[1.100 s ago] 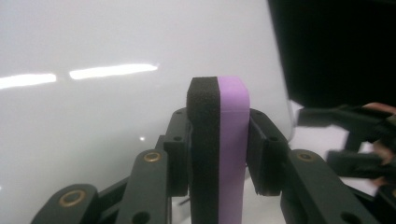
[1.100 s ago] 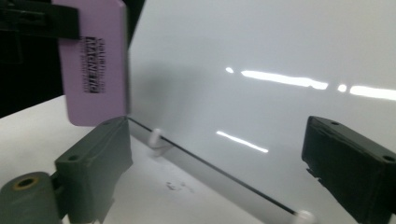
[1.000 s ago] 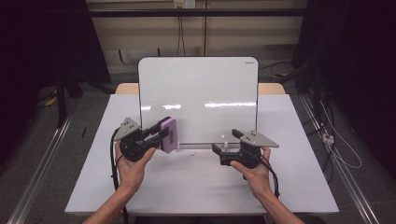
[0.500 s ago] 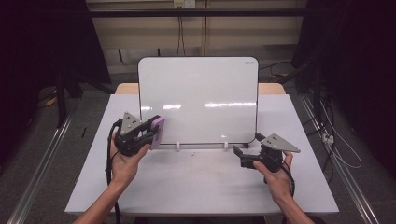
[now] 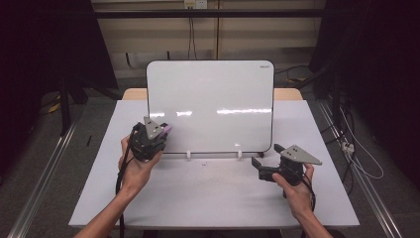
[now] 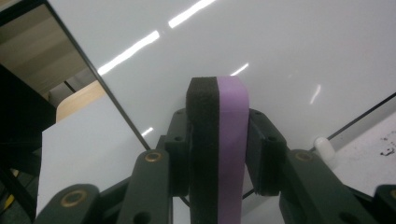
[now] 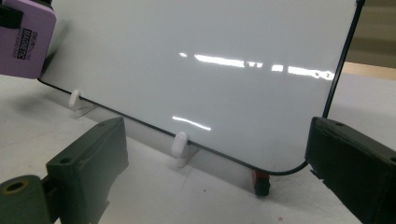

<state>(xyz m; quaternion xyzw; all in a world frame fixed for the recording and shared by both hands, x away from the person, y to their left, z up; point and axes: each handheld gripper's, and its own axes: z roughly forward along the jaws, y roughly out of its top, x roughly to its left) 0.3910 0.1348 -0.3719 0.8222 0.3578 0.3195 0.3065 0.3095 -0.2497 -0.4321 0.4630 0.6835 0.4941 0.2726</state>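
A white board (image 5: pixel 210 104) stands upright on two white clips (image 5: pixel 188 155) at the middle of the white table (image 5: pixel 208 198). My left gripper (image 5: pixel 161 133) is at the board's lower left corner, shut on a purple and black eraser (image 6: pixel 219 140), whose black felt side faces left in the left gripper view. The eraser's tip is close to the board face; I cannot tell if it touches. The eraser (image 7: pixel 23 46) also sits at the top left of the right gripper view. My right gripper (image 5: pixel 266 154) is low by the board's lower right corner, open, with nothing between its jaws.
A small red and black piece (image 7: pixel 261 182) sits under the board's lower right corner. A wooden tabletop (image 5: pixel 287 93) juts out behind the board. Metal rails (image 5: pixel 44 168) run along the floor on both sides, and cables (image 5: pixel 361 148) lie at the right.
My left gripper carried the eraser left and away from me to the board's lower left corner. My right gripper slid right along the table, out to the board's lower right corner.
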